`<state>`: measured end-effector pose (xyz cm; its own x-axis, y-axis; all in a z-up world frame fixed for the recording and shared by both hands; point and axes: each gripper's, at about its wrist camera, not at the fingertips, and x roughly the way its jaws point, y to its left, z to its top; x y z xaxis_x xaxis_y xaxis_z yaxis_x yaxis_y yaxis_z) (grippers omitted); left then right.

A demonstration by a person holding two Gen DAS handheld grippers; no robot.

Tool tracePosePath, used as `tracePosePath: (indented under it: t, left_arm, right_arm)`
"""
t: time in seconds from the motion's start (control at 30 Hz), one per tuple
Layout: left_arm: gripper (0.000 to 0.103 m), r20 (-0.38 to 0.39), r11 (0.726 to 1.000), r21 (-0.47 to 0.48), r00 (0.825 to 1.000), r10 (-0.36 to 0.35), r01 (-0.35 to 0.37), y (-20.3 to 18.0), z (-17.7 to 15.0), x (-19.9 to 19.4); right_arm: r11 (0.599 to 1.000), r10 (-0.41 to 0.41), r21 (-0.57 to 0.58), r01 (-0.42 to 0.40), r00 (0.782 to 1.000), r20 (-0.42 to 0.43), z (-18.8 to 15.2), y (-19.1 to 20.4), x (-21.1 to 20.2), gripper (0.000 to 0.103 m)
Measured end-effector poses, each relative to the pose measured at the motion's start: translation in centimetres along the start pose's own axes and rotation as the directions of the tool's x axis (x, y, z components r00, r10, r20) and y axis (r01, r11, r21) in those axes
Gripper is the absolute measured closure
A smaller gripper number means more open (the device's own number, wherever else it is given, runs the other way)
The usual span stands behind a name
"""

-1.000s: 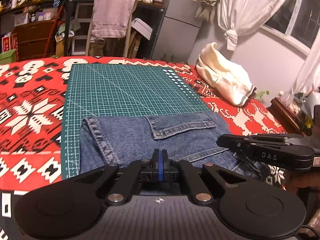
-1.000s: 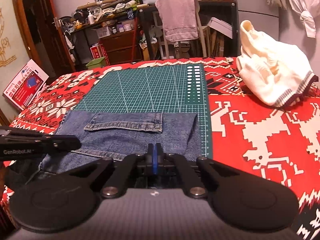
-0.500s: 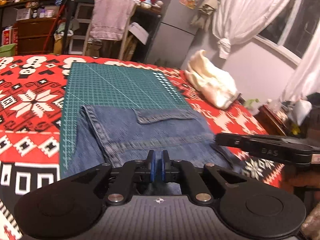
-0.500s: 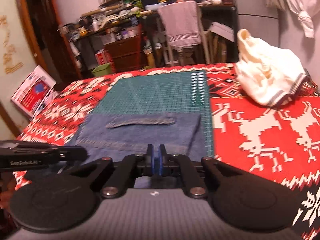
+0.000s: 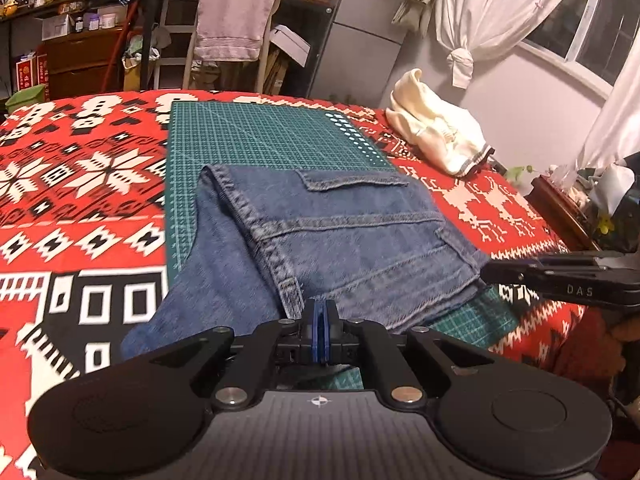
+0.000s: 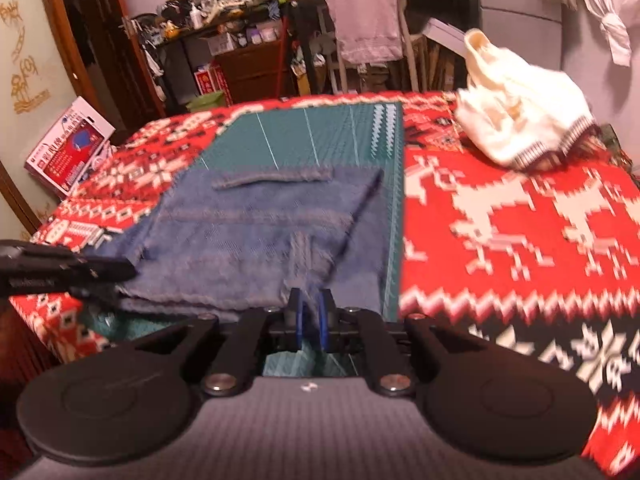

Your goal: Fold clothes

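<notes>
Left gripper pinched at jeans — cream sweater well apart

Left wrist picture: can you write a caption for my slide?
Left gripper pinches the near edge of folded blue jeans on a green cutting mat, with the right gripper alongside.

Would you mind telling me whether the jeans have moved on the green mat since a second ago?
Yes. The jeans slid farther up the green mat, toward its far edge.

Jeans now doubled further up the mat; right tongs newly parted.
</notes>
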<state>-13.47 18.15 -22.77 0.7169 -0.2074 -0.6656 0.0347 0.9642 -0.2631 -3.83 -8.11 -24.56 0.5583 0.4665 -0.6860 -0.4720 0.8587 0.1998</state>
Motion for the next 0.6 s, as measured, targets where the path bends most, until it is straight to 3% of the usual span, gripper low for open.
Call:
tracePosePath:
  t: [0.27, 0.47, 0.53, 0.6]
  left_arm:
    - [0.098, -0.004, 0.997, 0.063, 0.999, 0.032, -0.031, -0.8, -0.6, -0.8]
    - [0.078, -0.029, 0.974, 0.222, 0.998, 0.06, -0.052, -2.4, -0.9, -2.7]
    - [0.074, -0.035, 0.959, 0.276, 0.996, 0.079, -0.067, -2.4, -0.6, -3.5]
    - [0.069, -0.034, 0.96, 0.27, 0.995, 0.091, -0.079, -1.5, 0.1, -4.6]
  right_arm:
    - [0.997, 0.041, -0.07, -0.041, 0.999, 0.006, -0.8, 2.3, -0.2, 0.087]
    - [0.953, 0.015, -0.302, -0.019, 1.0, -0.015, -0.3, 4.1, -0.6, 0.074]
    - [0.943, 0.003, -0.332, -0.011, 1.0, -0.025, 0.2, 3.2, -1.3, 0.073]
    - [0.966, 0.011, -0.258, -0.022, 0.999, -0.041, 1.1, 1.1, -1.9, 0.073]
